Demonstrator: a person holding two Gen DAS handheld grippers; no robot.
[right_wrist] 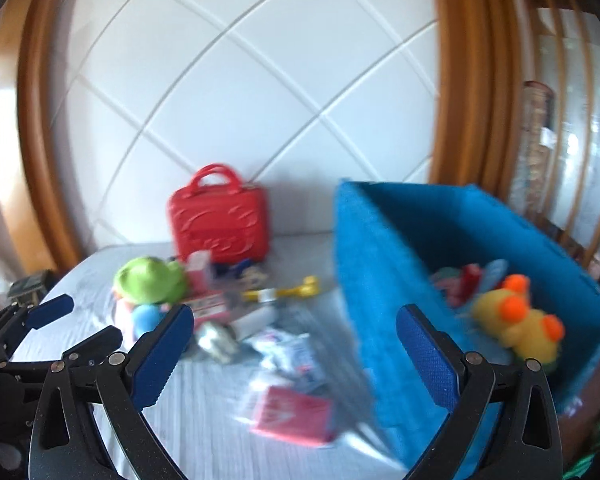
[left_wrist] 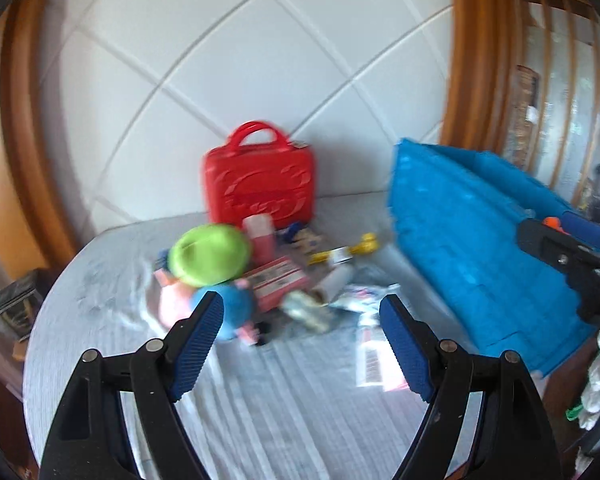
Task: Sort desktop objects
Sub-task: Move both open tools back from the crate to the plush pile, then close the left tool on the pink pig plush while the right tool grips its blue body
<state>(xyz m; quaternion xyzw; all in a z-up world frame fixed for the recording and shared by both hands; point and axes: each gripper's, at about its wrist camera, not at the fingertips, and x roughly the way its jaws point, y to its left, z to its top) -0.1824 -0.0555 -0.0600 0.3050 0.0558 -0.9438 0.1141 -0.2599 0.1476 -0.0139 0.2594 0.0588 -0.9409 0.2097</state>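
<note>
Both grippers, left gripper (left_wrist: 302,344) and right gripper (right_wrist: 296,350), stood wide open and empty. Left of the blue bin (right_wrist: 384,280) lay a plush toy (left_wrist: 204,280), judged soft and light, best pinched across its body. Behind it stood a red case (left_wrist: 258,188). Blur left every label unreadable.
</note>
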